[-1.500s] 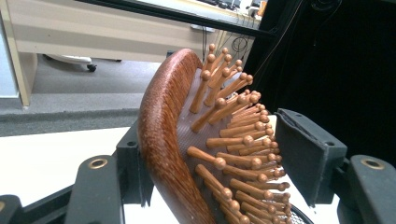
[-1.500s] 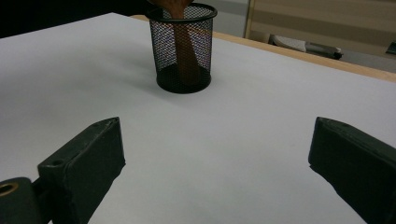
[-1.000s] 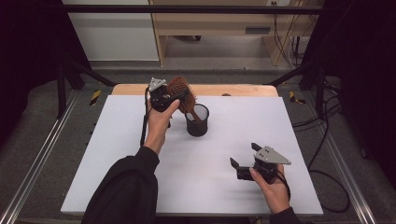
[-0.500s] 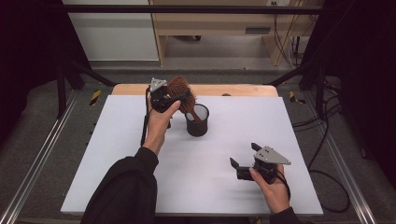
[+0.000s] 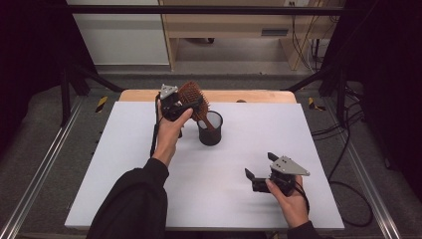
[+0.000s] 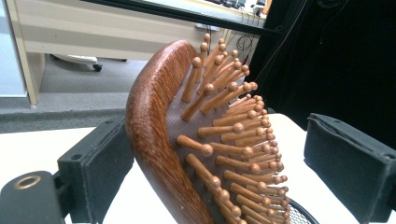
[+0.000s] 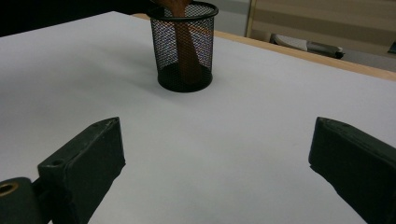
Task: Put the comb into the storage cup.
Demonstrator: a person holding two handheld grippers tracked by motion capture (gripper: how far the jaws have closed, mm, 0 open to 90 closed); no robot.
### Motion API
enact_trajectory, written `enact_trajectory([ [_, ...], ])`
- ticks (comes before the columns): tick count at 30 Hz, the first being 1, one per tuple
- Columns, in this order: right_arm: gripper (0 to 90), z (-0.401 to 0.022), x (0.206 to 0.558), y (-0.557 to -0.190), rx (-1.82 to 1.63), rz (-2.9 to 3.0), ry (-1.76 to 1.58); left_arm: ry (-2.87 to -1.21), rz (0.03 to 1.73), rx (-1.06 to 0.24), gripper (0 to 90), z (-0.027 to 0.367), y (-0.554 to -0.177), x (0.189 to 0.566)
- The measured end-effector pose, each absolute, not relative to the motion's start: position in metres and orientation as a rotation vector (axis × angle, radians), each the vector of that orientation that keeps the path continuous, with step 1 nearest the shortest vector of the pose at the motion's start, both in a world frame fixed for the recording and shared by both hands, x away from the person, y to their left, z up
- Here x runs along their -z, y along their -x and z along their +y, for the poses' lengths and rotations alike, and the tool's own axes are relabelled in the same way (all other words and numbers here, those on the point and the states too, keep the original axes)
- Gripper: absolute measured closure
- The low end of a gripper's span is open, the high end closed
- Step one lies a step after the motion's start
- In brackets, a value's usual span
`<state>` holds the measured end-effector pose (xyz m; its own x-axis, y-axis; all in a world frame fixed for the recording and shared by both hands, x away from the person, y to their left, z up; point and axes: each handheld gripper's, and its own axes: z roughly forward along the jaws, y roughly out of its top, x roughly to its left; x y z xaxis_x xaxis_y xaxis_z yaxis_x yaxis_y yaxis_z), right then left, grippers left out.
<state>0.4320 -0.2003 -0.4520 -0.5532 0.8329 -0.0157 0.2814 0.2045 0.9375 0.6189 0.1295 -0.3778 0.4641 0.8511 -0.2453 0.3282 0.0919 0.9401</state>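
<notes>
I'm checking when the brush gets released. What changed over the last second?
The left gripper has just been opening its jaws around the hairbrush; the far pad stands clear. The brush handle stays in the mesh cup. The right gripper rests open, unmoved.

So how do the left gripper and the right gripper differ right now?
The left gripper is raised at the far side of the table, above the mesh cup; the right gripper sits low near the front edge. The left gripper has the wooden hairbrush between its jaws, which have just been opening, one pad clear of the bristles; the right gripper has nothing between its jaws. Both are open and hand-held.
</notes>
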Motion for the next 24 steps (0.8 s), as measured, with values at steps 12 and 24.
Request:
enact_trajectory([
  [12,3.6,-0.202,0.451,-0.432,-1.348,1.932,-1.039,-1.489,1.08,-0.543,5.6,0.13,-0.614,0.376],
  [24,3.5,-0.201,0.451,-0.432,-1.349,1.944,-1.03,-1.486,1.074,-0.55,4.6,0.132,-0.607,0.377],
])
